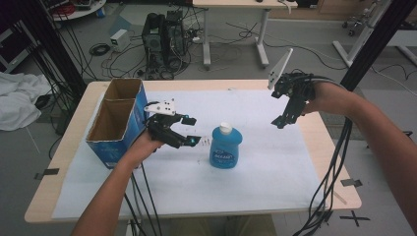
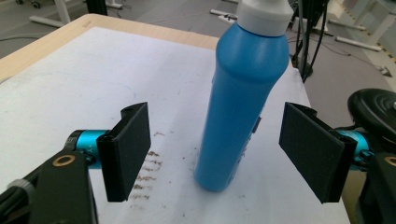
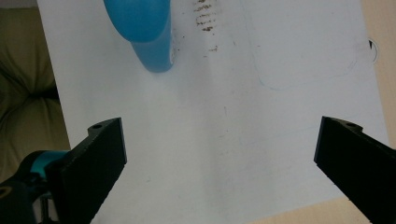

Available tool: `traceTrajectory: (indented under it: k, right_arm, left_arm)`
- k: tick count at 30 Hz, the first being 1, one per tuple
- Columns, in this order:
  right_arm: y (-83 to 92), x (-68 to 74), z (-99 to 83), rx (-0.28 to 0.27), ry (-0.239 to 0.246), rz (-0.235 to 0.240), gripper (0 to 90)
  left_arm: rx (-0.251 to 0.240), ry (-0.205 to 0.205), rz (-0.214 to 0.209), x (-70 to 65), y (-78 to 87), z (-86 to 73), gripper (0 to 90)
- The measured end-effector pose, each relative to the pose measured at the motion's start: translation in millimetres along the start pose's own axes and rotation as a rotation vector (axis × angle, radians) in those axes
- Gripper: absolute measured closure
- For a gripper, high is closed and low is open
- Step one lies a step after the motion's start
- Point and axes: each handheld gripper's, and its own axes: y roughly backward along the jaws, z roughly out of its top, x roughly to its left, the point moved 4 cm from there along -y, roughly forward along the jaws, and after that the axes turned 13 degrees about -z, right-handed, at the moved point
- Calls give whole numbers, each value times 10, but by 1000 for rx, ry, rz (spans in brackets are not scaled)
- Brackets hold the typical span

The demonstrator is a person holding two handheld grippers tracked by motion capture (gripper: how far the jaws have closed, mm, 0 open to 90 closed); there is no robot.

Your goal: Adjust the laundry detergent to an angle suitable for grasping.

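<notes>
We see the upright blue bottle point(image 1: 225, 146) just beyond our open left tool point(image 1: 189, 131), right tool point(image 1: 281, 119) open, farther off.

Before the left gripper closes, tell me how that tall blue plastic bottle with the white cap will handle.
The tall blue plastic bottle stands upright on a narrow base, so a sideways nudge would probably tip it. Its smooth, curved sides look slippery. The left gripper is open around it, pads apart from it.
</notes>
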Motion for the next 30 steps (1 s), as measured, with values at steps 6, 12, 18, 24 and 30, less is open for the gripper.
traceTrajectory:
  k: [6, 12, 18, 24, 30]
  right_arm:
    - [-2, -6, -9, -13, 11, 2, 13]
    - [-7, 0, -16, -7, 7, 1, 13]
    - [-15, -7, -12, -9, 5, 3, 13]
    - [-24, -14, -14, -11, 7, 3, 13]
    - [-39, -17, -19, -10, 9, 6, 12]
  left_arm:
    - [27, 37, 66, 33, 73, 37, 109]
    - [109, 40, 143, 71, 146, 101, 110]
    - [194, 35, 186, 105, 196, 235, 110]
    - [300, 39, 195, 143, 275, 393, 109]
    - [405, 97, 201, 199, 284, 457, 109]
